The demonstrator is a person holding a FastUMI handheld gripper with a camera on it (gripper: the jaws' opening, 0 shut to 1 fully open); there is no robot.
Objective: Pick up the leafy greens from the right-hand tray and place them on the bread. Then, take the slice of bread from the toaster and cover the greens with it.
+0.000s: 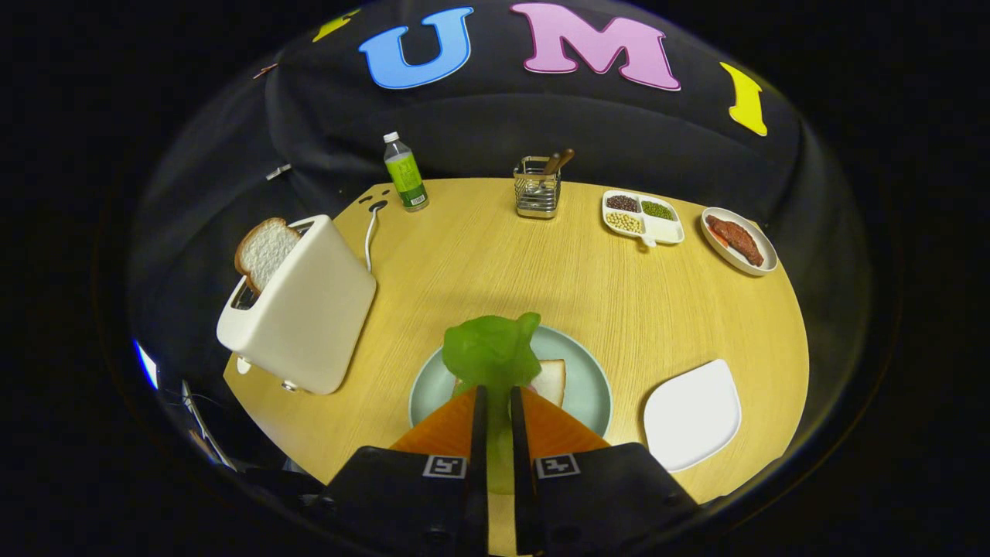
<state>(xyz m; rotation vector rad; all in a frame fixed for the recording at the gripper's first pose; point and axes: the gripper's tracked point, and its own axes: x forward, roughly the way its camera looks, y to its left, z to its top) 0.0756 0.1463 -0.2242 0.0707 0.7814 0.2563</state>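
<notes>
The fingers pinch the floppy green leafy greens above the white bread slice just ahead.

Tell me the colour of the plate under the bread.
Pale blue-green plate, clearest in the gripper view.

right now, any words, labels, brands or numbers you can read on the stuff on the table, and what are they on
No text here can be read.
Bottle: green label with a barcode patch, print too small to read.
Gripper, shut on the leafy greens over the plate: square black-and-white marker patterns on its body, no letters or numbers.
Toaster, white tray, divided dish: no markings visible.
</notes>
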